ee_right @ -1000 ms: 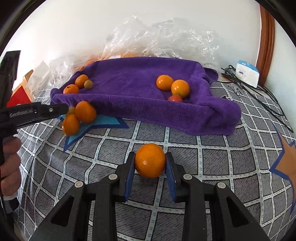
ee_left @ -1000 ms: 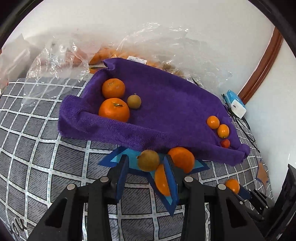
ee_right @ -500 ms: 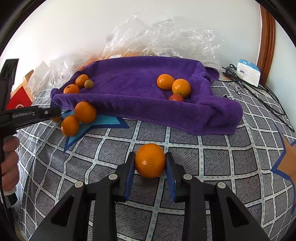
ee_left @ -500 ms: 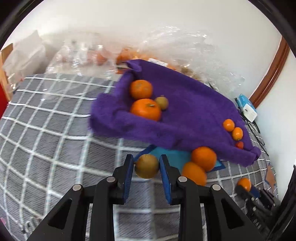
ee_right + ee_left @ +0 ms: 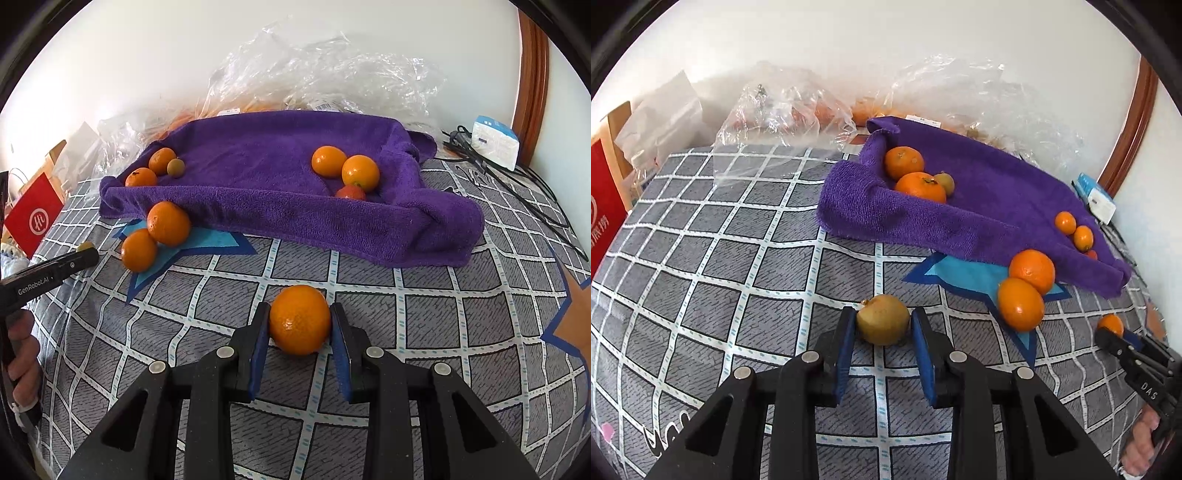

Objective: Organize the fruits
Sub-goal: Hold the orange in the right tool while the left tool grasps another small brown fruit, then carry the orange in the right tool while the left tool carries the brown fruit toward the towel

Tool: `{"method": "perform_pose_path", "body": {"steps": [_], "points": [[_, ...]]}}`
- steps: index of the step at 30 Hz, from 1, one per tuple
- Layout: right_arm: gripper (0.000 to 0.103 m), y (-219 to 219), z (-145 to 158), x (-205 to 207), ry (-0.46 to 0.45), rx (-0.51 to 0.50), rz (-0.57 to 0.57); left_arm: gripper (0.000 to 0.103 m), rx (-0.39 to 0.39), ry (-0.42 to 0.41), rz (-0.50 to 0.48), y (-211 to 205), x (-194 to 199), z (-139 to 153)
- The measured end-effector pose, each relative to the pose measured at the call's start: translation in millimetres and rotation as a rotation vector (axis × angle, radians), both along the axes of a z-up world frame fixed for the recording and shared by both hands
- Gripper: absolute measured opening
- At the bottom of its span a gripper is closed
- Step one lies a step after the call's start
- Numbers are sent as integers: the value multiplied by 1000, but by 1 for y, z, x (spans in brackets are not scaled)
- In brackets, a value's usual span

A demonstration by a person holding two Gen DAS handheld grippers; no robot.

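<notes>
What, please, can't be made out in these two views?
- Plastic bags: contents blurred behind crinkled film, both views.
- Red fruit on the towel: half hidden by an orange, right view.
- Red bag: cut off by the left view's edge.

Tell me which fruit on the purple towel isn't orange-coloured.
The small brownish-green fruit in the towel's left-hand group, touching the stemmed orange. The towel's other fruits are all orange or reddish-orange.
</notes>
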State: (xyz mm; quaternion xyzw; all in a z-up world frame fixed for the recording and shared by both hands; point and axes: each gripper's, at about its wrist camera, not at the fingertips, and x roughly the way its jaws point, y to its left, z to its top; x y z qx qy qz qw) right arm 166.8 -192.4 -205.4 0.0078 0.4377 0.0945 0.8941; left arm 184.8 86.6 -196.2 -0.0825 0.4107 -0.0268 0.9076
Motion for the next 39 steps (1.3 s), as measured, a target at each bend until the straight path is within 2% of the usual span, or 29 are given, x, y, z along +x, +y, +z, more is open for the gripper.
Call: {"method": "perform_pose_path", "body": {"steps": [8,13,16,25,30,36,39], "points": [[32,2,0,-2,-9,-5,10,27,-108,-27,15,11,-3,-2],[32,0,1,-3,-18,14,18,27,-76,-53,11,9,-8,2],[32,-3,2,-5,-34,32,12,27,-60,-41,13,8,-7,1],[32,-1,1,-4,-30,9,6,27,-69,-24,22,10,-3,0],[32,-1,3,-7,-51,35,33,27,-69,-61,16,10,-7,3],[32,-2,3,-7,-56,26,24,27,-68,-158,50,11,-21,15],[32,-3,3,-6,-53,30,19,27,-70,-181,67,13,-24,18]]}}
